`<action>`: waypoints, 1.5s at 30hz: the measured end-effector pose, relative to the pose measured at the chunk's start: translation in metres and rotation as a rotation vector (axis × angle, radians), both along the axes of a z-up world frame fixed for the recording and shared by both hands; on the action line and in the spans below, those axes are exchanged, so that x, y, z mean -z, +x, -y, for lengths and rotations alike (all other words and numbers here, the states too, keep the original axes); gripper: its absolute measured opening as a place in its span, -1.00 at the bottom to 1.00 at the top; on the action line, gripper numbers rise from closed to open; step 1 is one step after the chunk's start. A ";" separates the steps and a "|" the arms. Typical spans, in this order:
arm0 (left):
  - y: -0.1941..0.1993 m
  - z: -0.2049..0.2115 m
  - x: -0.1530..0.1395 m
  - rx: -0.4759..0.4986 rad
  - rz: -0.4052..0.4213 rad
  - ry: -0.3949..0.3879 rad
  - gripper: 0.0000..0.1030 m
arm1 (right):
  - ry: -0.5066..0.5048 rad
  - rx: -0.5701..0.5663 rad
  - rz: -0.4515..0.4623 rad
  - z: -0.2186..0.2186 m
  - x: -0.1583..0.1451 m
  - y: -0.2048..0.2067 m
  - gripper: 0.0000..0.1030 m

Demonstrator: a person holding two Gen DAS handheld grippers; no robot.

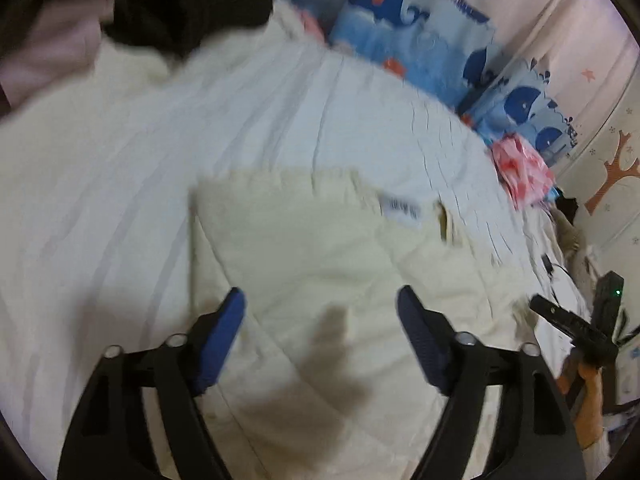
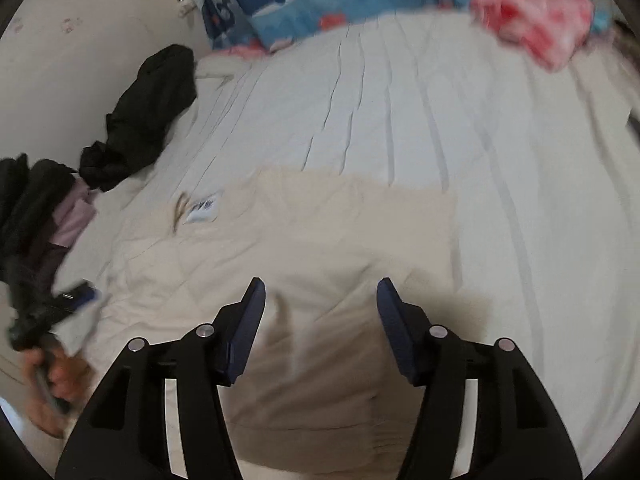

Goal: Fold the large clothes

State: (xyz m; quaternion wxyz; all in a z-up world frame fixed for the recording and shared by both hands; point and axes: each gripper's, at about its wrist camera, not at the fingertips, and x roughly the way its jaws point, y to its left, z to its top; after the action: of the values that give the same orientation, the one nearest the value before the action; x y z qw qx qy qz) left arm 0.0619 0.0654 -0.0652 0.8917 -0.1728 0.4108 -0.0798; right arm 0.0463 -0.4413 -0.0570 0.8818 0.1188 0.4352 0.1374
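Observation:
A cream quilted garment (image 1: pixel 320 248) lies folded flat on the white bed sheet (image 1: pixel 120 160), a white label (image 1: pixel 400 210) near its far edge. My left gripper (image 1: pixel 320 292) hovers over it, open, with nothing between the blue pads. In the right wrist view the same garment (image 2: pixel 320 240) spreads under my right gripper (image 2: pixel 321 280), whose jaws stand apart over a raised fold without pinching it. The label (image 2: pixel 202 208) shows at the left. A person's hand (image 2: pixel 52 376) holds the other gripper at the left edge.
Black clothes (image 2: pixel 148 112) lie at the sheet's (image 2: pixel 440 120) far left, beside a dark and pink pile (image 2: pixel 40 208). Blue whale-print bedding (image 1: pixel 400 28) lines the far side, with a pink-red cloth (image 1: pixel 520 168) next to it. A wall with a tree motif (image 1: pixel 616 168) stands on the right.

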 end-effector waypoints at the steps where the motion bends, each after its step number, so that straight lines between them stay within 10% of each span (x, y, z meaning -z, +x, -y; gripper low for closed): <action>1: 0.003 -0.001 0.003 -0.013 -0.001 0.012 0.59 | 0.003 0.010 -0.030 0.001 0.008 0.007 0.11; 5: 0.030 -0.014 0.075 -0.045 -0.211 -0.083 0.73 | 0.015 0.008 -0.057 0.014 0.046 0.014 0.12; 9: 0.007 -0.025 0.047 -0.014 -0.216 -0.111 0.73 | 0.055 0.010 -0.097 0.028 0.017 -0.009 0.14; 13: -0.055 -0.056 0.021 0.080 -0.167 -0.156 0.74 | 0.164 -0.044 -0.064 0.054 -0.015 -0.078 0.74; 19: -0.182 -0.134 0.032 0.039 -0.183 -0.209 0.85 | 0.262 -0.059 -0.133 0.115 -0.012 -0.214 0.78; 23: -0.243 -0.162 0.082 0.058 -0.290 -0.441 0.85 | 0.443 -0.053 -0.202 0.146 0.011 -0.284 0.81; 28: -0.281 -0.131 0.114 0.198 -0.311 -0.639 0.85 | 0.607 -0.091 -0.294 0.154 0.040 -0.339 0.86; 39: -0.291 -0.085 0.089 0.392 -0.231 -0.692 0.85 | 0.734 -0.168 -0.377 0.128 0.062 -0.351 0.86; 41: -0.287 -0.080 0.086 0.388 -0.241 -0.661 0.85 | 0.722 -0.165 -0.382 0.124 0.069 -0.349 0.84; 45: -0.284 -0.071 0.099 0.357 -0.311 -0.595 0.85 | 0.784 -0.197 -0.332 0.111 0.073 -0.350 -0.10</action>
State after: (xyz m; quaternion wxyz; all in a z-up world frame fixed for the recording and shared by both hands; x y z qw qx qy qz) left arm -0.2223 0.1367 -0.1645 0.7016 -0.3599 0.5237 -0.3224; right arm -0.3039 -0.5525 -0.1305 0.6708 0.4232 0.4951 0.3547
